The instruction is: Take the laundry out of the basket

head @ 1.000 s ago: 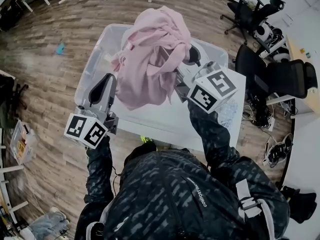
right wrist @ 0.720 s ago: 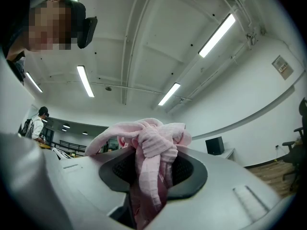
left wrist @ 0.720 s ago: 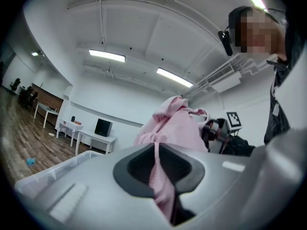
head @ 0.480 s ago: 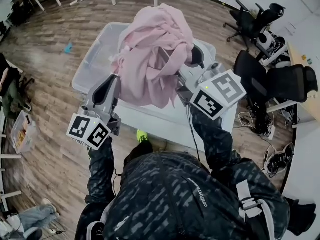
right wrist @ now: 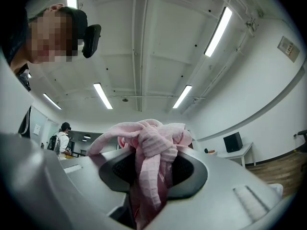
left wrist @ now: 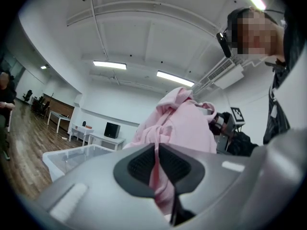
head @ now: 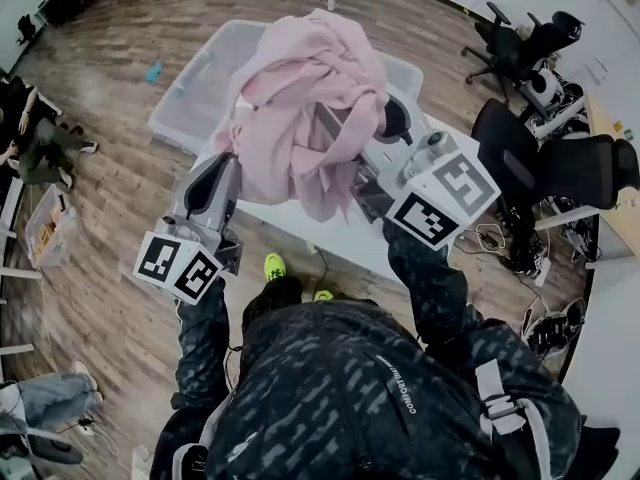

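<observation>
Over the white desk (head: 292, 226) and clear basket (head: 195, 88), left hand-held gripper (head: 224, 163) points level, right hand-held gripper (head: 385, 120) tilts slightly upward, both clamped on the pink garment (head: 300, 98).

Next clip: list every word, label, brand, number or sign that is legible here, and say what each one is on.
No text here can be read with certainty.
Jacket print, a line of white letters on the person's dark jacket: too small and warped to read.
Wall plaque, high on the white wall in the right gripper view: too small to read.
Left cube and right cube: black-and-white square markers only, no letters or digits.
</observation>
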Motion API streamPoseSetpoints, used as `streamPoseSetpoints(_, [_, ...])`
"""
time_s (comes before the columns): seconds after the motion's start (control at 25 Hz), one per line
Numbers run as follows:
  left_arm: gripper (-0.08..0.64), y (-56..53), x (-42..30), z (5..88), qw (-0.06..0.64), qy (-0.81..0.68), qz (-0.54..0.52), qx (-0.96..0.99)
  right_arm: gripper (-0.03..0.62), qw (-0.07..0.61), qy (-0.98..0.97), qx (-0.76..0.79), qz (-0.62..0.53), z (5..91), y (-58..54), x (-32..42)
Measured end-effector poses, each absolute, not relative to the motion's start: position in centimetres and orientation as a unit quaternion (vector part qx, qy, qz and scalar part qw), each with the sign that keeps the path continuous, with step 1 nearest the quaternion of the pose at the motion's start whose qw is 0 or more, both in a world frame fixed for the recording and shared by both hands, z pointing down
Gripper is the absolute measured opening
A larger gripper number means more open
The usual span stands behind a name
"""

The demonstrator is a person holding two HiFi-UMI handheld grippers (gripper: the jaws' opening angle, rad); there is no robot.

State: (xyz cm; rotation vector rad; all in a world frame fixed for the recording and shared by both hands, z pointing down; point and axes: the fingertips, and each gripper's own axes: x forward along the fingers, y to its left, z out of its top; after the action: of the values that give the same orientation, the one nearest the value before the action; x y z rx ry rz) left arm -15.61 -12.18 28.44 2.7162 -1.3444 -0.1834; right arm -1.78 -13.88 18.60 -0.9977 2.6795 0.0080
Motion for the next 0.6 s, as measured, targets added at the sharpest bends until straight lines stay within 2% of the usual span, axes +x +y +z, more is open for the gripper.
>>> streamPoseSetpoints(0.28, [0.029,-10.0,-14.5,28.6,0.064,-0.439,-0.053,0.895,0.146,0.132,0.931,-0.338,-0.024,19.7,-11.6,-1.2])
streamPoseSetpoints(0.6, [0.023,-2.0,-17.5,31.1,0.078,-0.418,-0.062,0.903,0.146,0.116,0.936,-0.329,-0.045,23.1,-2.4,-6.4])
